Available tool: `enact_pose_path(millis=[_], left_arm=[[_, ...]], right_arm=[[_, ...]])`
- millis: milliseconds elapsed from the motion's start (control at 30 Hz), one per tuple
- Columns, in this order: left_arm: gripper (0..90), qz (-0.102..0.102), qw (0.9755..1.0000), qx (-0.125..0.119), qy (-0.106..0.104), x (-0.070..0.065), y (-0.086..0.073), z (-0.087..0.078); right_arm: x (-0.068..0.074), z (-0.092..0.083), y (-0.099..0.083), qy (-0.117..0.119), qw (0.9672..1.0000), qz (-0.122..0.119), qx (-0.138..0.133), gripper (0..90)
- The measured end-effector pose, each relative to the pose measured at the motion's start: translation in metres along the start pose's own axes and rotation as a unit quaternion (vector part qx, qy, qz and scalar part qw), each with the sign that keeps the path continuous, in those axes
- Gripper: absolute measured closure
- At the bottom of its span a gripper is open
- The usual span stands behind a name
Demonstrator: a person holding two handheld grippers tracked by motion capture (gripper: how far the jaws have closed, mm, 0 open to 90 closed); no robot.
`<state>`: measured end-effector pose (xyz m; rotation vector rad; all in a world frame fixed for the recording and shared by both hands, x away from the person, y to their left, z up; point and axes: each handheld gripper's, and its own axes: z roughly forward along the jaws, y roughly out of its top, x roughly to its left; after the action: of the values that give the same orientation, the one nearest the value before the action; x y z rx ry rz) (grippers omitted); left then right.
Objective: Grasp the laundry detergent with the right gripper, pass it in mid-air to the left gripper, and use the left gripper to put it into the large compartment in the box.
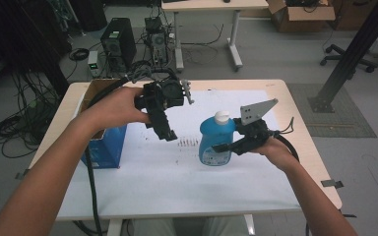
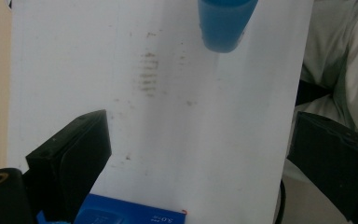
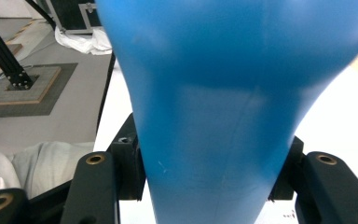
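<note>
I have the blue bottle [image 1: 217,141] clamped between the jaws of my right gripper [image 1: 225,146], upright with its white cap [image 1: 221,117] above the jaws; in the right gripper view its blue body [image 3: 223,107] bulges out between both pads. My left gripper [image 1: 169,132] sits off to the bottle's left, jaws spread wide with nothing between them, pointing down at the white sheet [image 2: 168,116]. A blue box [image 1: 106,147] lies just beyond that gripper, on its far side from the bottle.
</note>
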<state>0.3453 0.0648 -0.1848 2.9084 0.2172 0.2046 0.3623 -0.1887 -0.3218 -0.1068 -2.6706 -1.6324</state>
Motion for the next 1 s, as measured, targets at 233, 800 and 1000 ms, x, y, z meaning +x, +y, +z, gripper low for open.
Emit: enact_pose_path(millis=[233,800,1000], left_arm=[[6.0,0.005,1.0000,0.002,-0.005,-0.004,0.004,0.000],[5.9,0.012,0.9997,0.000,-0.022,-0.011,0.003,-0.002],[5.9,0.010,0.9997,0.002,-0.022,-0.012,0.002,-0.002]], right_arm=[[0.001,0.009,0.007,0.008,0.9999,-0.008,0.001,44.4],[0.004,0.045,0.029,0.037,0.9988,-0.032,0.005,44.5],[0.004,0.055,0.033,0.039,0.9985,-0.038,0.013,44.5]])
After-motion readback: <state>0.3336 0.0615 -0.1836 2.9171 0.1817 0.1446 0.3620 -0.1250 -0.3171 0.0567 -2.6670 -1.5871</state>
